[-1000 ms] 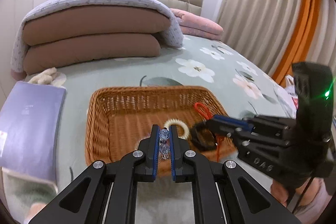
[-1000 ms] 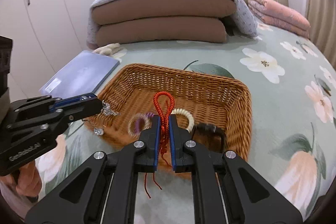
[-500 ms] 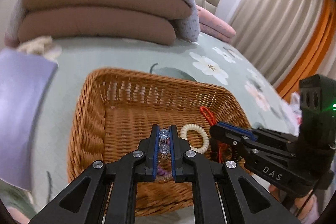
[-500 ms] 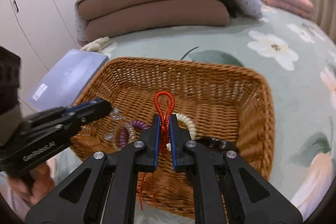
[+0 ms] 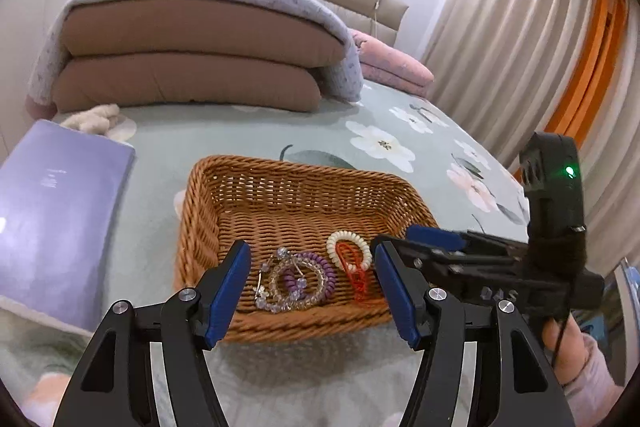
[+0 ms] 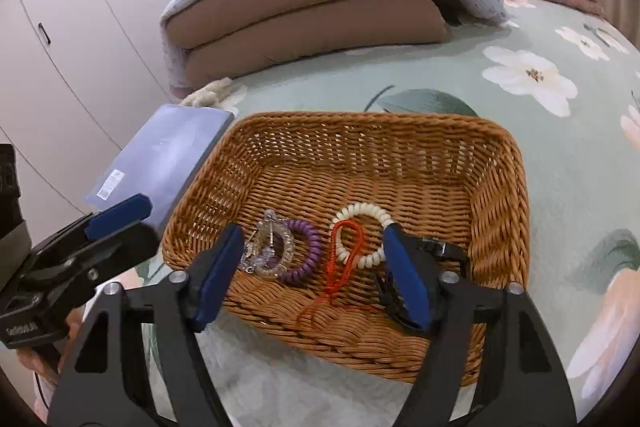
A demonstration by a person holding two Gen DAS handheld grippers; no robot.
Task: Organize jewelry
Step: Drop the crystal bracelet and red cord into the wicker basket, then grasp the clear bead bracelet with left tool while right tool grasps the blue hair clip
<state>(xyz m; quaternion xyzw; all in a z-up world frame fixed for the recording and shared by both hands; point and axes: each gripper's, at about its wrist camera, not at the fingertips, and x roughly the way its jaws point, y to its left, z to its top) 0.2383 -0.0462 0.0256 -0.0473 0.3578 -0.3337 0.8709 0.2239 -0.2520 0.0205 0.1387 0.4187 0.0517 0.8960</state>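
With the jaws of both our left gripper (image 5: 310, 283) and right gripper (image 6: 316, 269) wide and empty, the light, limp red knotted cord (image 6: 344, 263) lies in the brown woven wicker basket (image 6: 500, 187); we would pinch its loop.

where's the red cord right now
The red cord lies in the wicker basket near its front edge, in both wrist views. Its loop overlaps the cream coil bracelet, with the purple coil bracelet to its left.
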